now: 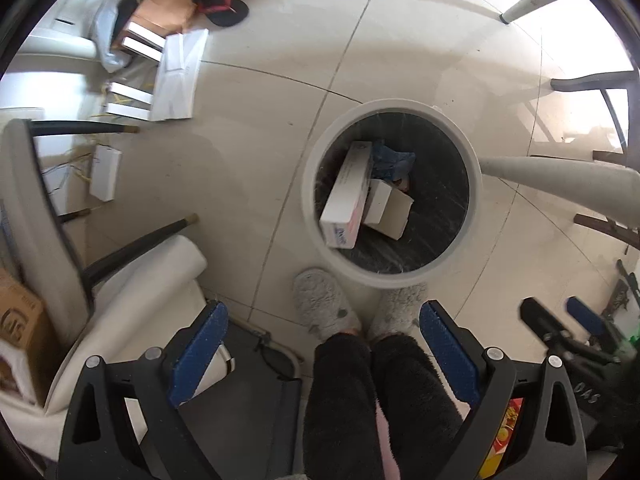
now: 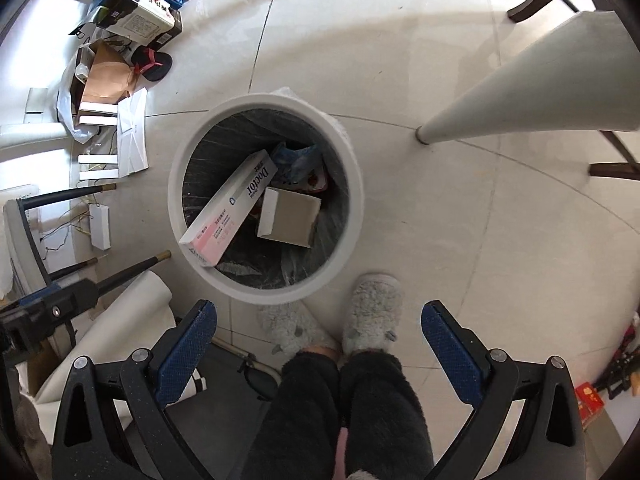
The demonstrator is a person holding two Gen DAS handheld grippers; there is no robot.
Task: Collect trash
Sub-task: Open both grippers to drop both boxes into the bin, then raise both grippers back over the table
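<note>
The white bin [image 2: 266,200] stands on the tiled floor [image 2: 460,240] right at the person's feet, its rim almost against the toes of the grey fluffy slippers [image 2: 372,312], which looks like the sensible spot: anything let go from above drops straight in. It is lined with a dark bag and already holds trash: a long white-and-pink box [image 2: 230,208] lies on a slant with its lower end propped against the bin's wall, a smaller white box [image 2: 290,216] sits beside it and touches it, and some crumpled blue wrapping [image 2: 298,158] is tucked behind both. The left claw [image 1: 324,354] hangs over the floor pointing steeply down, spread wide with nothing between its blue pads. The right claw [image 2: 318,354] is the same, fully parted and bare, hovering just short of the bin's near rim. Both look released, as you would expect once a load has gone in. More things that may count as trash lie well apart by the wall: a heap of flat white boxes and envelopes [image 1: 160,68], brown paper and a printed carton [image 2: 136,20]. I'd guess those come next.
</note>
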